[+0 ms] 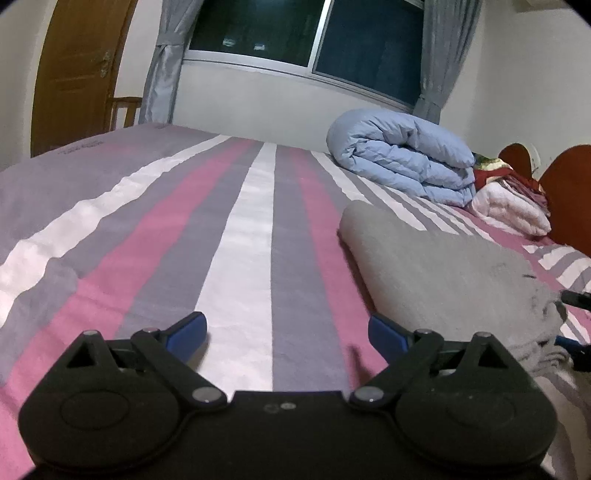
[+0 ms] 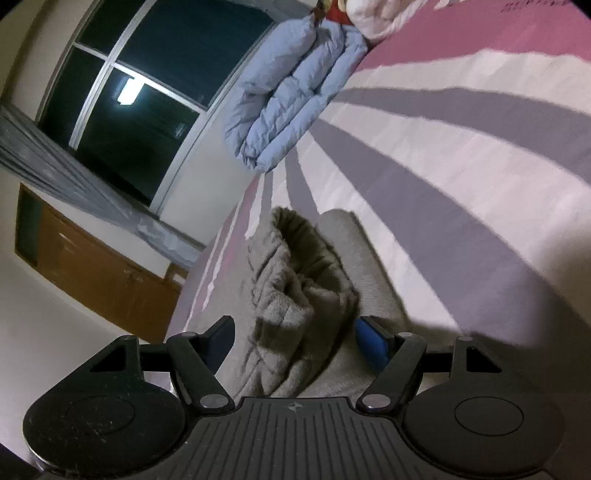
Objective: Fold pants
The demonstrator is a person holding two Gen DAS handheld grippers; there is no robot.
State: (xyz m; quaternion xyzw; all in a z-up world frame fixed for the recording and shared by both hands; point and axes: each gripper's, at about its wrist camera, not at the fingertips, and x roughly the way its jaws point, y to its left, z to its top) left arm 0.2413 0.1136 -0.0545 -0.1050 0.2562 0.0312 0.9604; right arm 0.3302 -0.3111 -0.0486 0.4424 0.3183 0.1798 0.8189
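Grey pants (image 1: 443,273) lie folded lengthwise on the striped bed sheet (image 1: 236,236), to the right of my left gripper (image 1: 287,325). That gripper hovers low over the sheet, open, with nothing between its blue pads. In the right wrist view the camera is rolled on its side. The bunched waistband end of the pants (image 2: 295,295) lies between the fingers of my right gripper (image 2: 295,330), which stands open. One blue pad (image 2: 369,339) rests close against the cloth; the other finger stands apart from it. The tips of the right gripper (image 1: 574,321) show at the edge of the left wrist view.
A folded light blue duvet (image 1: 402,155) and a pink-white blanket (image 1: 509,206) lie near the red-brown headboard (image 1: 569,192). Behind the bed are a dark window (image 1: 303,33), grey curtains (image 1: 162,74), a wooden door (image 1: 74,74) and a chair (image 1: 125,110).
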